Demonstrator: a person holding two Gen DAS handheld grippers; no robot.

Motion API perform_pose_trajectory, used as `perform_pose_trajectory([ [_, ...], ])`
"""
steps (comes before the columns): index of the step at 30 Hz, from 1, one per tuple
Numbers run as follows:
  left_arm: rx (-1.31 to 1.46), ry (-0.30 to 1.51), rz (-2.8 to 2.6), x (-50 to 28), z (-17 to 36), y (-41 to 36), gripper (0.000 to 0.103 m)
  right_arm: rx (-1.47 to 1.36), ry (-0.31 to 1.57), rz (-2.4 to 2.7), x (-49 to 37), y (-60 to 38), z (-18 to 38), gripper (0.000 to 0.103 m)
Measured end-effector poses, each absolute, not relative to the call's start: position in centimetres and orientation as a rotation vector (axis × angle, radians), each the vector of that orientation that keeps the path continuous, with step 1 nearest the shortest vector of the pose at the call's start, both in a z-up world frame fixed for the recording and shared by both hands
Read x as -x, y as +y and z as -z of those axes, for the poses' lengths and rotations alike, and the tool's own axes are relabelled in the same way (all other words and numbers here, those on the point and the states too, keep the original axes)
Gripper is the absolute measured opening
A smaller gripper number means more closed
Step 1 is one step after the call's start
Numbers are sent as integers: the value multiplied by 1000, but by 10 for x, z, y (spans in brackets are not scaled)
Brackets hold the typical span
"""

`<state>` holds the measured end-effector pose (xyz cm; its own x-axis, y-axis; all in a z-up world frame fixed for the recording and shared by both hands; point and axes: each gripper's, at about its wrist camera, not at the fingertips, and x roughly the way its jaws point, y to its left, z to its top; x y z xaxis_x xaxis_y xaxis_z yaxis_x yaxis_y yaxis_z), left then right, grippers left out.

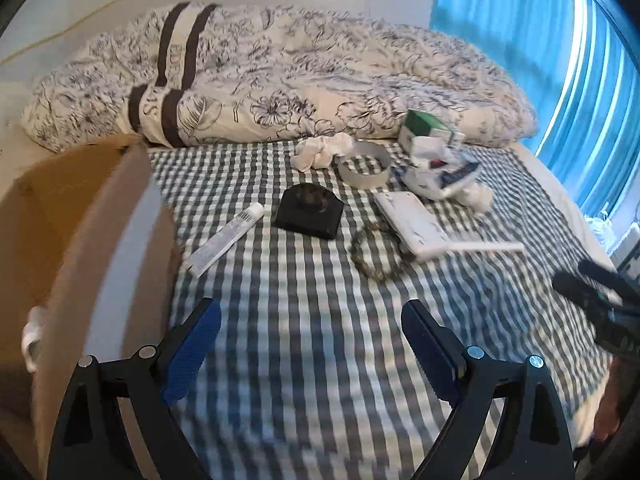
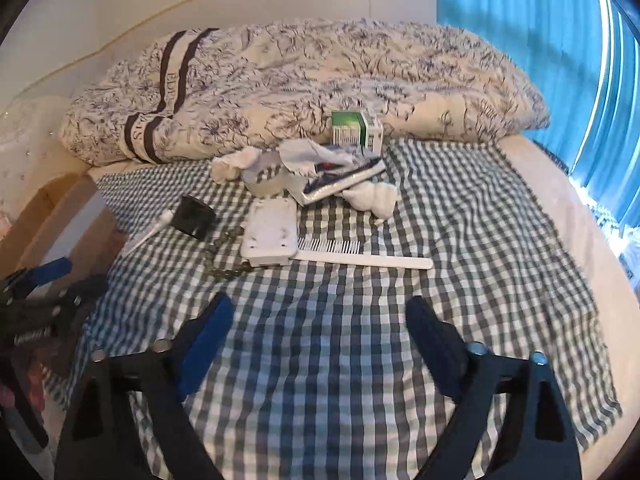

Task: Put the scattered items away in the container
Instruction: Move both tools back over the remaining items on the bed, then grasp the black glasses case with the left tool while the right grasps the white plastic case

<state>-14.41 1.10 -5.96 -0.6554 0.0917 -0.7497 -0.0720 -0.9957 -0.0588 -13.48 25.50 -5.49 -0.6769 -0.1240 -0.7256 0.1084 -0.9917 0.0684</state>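
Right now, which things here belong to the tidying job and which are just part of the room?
For the job:
cardboard box
white tube
black case
bead bracelet
white comb
tape roll
green carton
left gripper and right gripper, jaws open, holding nothing

Just there:
floral duvet
blue curtain
checked sheet

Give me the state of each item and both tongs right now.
Left tongs: open, empty.
Right tongs: open, empty.
Cardboard box: open-topped, at the bed's left edge.
White tube: capped, lying flat.
Black case: lying flat.
Tape ring: lying flat.
Bead bracelet: lying flat, partly under the white case.
Comb: flat, beside that case.
Green box: closed, upright.
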Motion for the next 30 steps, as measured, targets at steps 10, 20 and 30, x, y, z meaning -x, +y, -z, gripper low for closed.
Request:
perform_pose_trajectory([
  [10, 1344, -132, -2825, 242, 102, 21, 94, -1276, -52, 2611, 214, 223, 95, 64],
  [20, 1412, -164, -2784, 290, 132, 24, 94, -1340, 45, 2611, 258, 187, 126, 83],
  [30, 1446, -45, -2745, 311, 156, 33, 92, -1428, 64, 2591, 281, 180, 148, 67],
])
